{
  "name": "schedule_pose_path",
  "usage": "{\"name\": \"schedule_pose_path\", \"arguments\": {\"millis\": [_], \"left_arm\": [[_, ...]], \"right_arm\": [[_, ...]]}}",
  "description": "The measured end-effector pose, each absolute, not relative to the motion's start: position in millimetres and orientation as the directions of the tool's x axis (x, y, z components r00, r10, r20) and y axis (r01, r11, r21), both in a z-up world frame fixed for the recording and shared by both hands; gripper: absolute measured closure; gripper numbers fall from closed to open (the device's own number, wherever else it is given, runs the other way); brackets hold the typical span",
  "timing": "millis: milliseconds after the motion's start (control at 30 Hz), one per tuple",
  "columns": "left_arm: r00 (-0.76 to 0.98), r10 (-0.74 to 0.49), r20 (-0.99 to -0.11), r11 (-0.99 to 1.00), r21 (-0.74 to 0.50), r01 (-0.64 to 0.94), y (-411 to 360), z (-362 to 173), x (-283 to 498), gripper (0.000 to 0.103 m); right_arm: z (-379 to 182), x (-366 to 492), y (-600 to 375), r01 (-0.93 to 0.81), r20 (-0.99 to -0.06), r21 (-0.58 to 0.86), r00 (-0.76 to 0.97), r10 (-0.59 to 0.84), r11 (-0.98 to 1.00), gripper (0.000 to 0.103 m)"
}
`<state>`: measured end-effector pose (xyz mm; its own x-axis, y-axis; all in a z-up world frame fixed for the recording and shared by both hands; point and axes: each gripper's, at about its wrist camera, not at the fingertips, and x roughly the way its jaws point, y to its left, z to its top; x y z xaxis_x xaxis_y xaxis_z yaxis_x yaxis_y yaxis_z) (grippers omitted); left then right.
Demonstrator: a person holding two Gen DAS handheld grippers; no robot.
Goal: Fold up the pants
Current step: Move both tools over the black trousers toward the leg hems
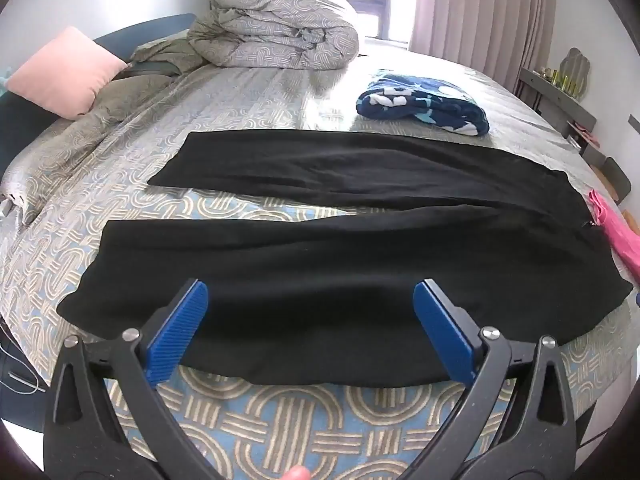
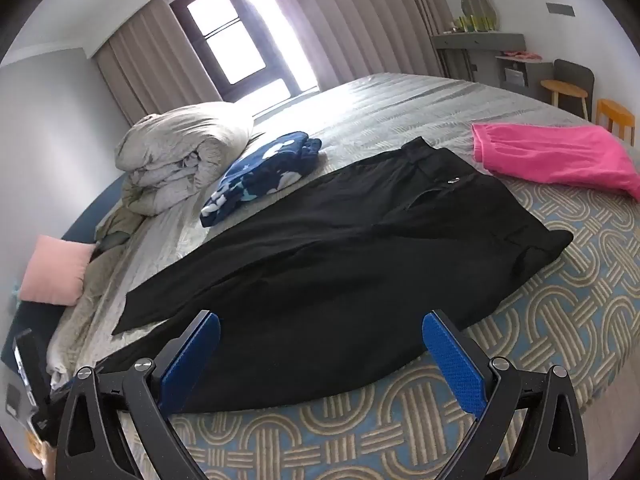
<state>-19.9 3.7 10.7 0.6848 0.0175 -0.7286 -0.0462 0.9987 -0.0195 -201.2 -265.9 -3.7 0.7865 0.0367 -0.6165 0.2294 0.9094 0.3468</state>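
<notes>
Black pants (image 1: 340, 248) lie spread flat on the patterned bedspread (image 1: 280, 412), both legs stretched to the left and the waist to the right. My left gripper (image 1: 310, 320) hovers open over the near leg's front edge, blue pads wide apart, nothing between them. In the right wrist view the same pants (image 2: 340, 240) run from the leg ends at lower left to the waistband at upper right. My right gripper (image 2: 320, 354) stands open just above the near leg, its blue pads apart and empty.
A folded dark blue patterned garment (image 1: 424, 102) lies beyond the pants. A pink garment (image 2: 556, 156) rests by the waist end. A rolled duvet (image 1: 276, 28) and a pink pillow (image 1: 64, 72) sit at the bed's head. Chairs (image 2: 568, 88) and a shelf stand beyond the bed.
</notes>
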Motion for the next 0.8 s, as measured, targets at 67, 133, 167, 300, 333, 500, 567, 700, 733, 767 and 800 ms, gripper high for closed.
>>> {"name": "schedule_pose_path", "arguments": {"millis": [67,133,167,300,333,500,567,700,733,767,800], "left_arm": [[0.684,0.019,-0.730,0.999,-0.016,-0.045,3.3,10.4,-20.0,0.001],[0.684,0.016,-0.729,0.999,-0.015,-0.040,3.6,10.4,-20.8,0.001],[0.684,0.014,-0.729,0.999,-0.017,-0.038,3.4,10.4,-21.0,0.001],[0.685,0.006,-0.729,0.999,-0.021,-0.032,2.1,10.3,-21.4,0.001],[0.684,0.004,-0.730,0.999,-0.022,-0.029,1.7,10.0,-21.3,0.001],[0.683,-0.003,-0.730,0.999,-0.027,-0.025,2.2,10.2,-22.1,0.001],[0.681,0.001,-0.732,0.999,-0.030,-0.033,4.7,10.1,-21.5,0.001],[0.671,0.017,-0.741,0.996,-0.045,-0.074,18.6,8.4,-19.5,0.001],[0.668,0.022,-0.744,0.995,-0.049,-0.087,22.3,7.6,-19.5,0.001],[0.663,0.030,-0.748,0.992,-0.057,-0.110,29.9,6.9,-19.1,0.001],[0.660,0.035,-0.751,0.990,-0.061,-0.123,34.9,6.6,-18.5,0.001]], "right_arm": [[-4.6,-201.2,-264.5,0.232,-0.616,0.350,0.787,0.037,0.908,0.000],[-5.3,-201.4,-265.4,0.235,-0.618,0.353,0.785,0.037,0.906,0.000],[-6.0,-201.8,-265.4,0.237,-0.619,0.352,0.785,0.035,0.905,0.000],[-7.5,-204.1,-266.7,0.237,-0.620,0.358,0.784,0.040,0.903,0.000],[-8.1,-203.8,-266.5,0.237,-0.620,0.357,0.784,0.040,0.904,0.000],[-9.7,-205.2,-268.6,0.242,-0.615,0.365,0.788,0.037,0.899,0.000],[-11.1,-205.5,-271.4,0.246,-0.614,0.372,0.788,0.039,0.895,0.000],[-13.3,-207.5,-279.7,0.267,-0.618,0.383,0.786,0.031,0.884,0.000],[-13.6,-208.3,-283.1,0.273,-0.618,0.393,0.786,0.032,0.878,0.000],[-14.1,-209.2,-286.4,0.280,-0.619,0.400,0.785,0.031,0.873,0.000],[-14.6,-210.2,-289.9,0.289,-0.619,0.406,0.785,0.029,0.867,0.000]]}}
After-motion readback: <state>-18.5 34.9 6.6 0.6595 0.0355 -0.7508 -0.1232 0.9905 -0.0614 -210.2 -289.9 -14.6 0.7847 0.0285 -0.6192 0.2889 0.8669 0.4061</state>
